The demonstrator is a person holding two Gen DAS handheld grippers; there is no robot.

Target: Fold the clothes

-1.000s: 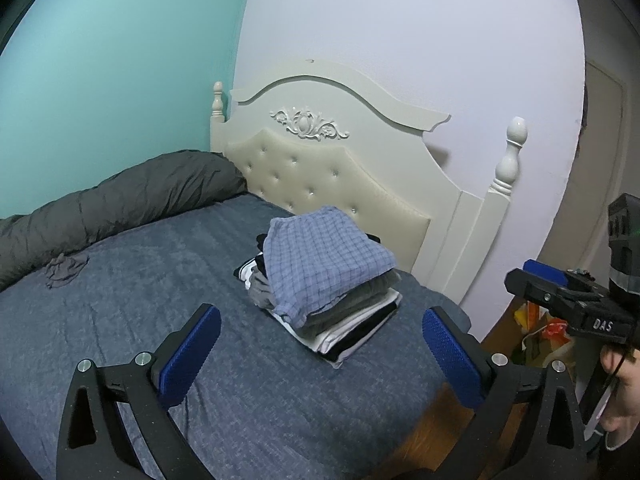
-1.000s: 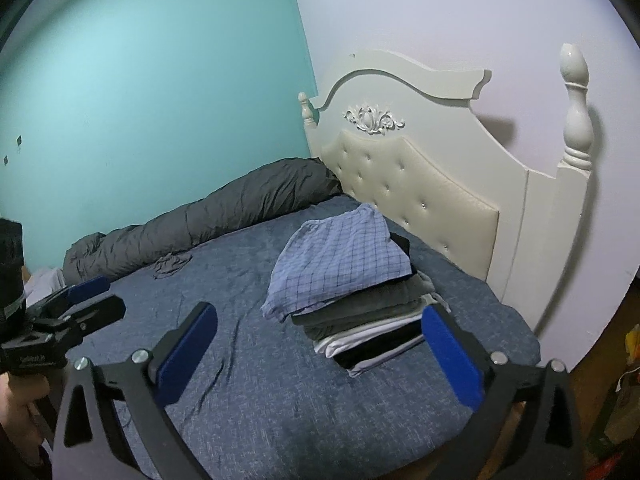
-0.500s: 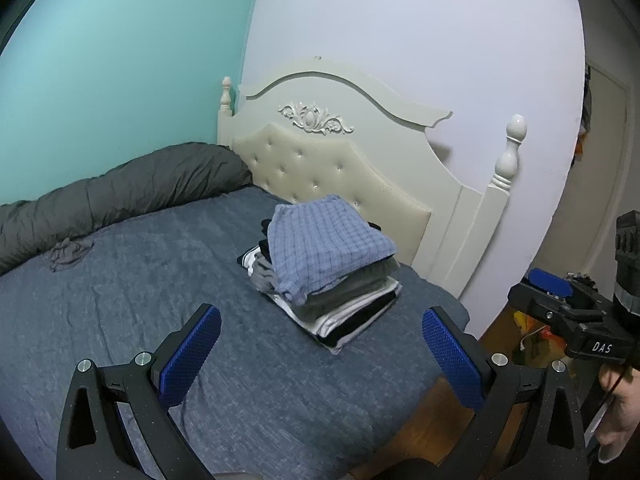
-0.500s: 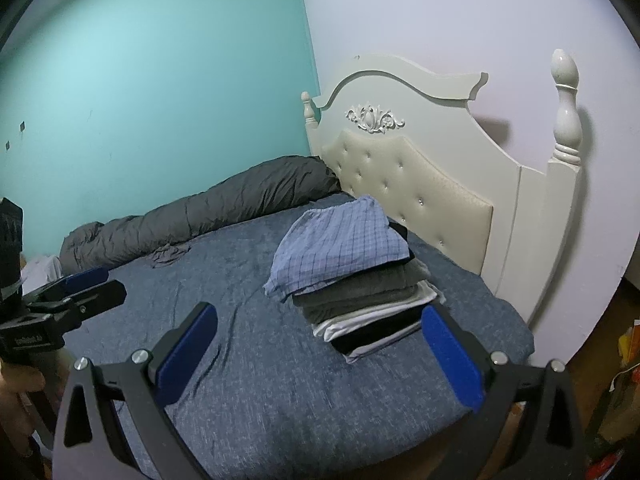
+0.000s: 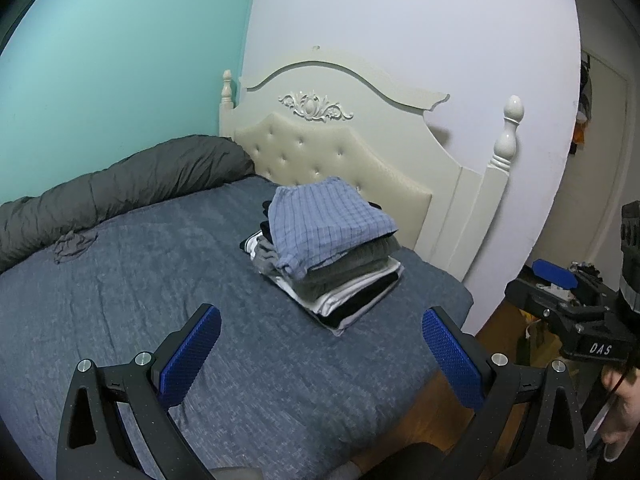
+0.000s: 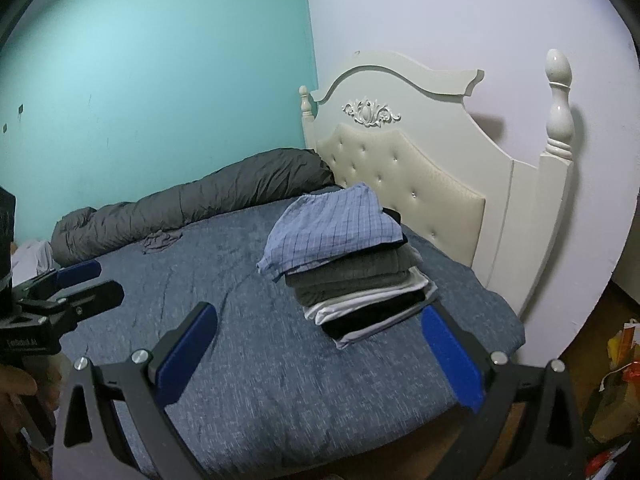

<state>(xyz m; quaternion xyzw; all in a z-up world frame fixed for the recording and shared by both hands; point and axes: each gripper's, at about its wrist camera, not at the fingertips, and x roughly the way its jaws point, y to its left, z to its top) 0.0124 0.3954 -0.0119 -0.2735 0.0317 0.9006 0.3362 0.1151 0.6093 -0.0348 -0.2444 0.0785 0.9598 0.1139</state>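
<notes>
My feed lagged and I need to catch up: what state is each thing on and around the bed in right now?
Left hand-held gripper: open, empty.
Right hand-held gripper: open, empty.
Stack of clothes: folded, piled near the headboard.
Blue checked garment: folded, on top of the stack.
Small grey garment: crumpled, unfolded, lying apart beside the duvet.
Grey duvet: rolled up along the teal wall.

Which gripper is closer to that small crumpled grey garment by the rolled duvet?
Probably left. The left gripper hangs over the bed's middle, nearer the crumpled grey garment; the right gripper is over by the folded stack.
</notes>
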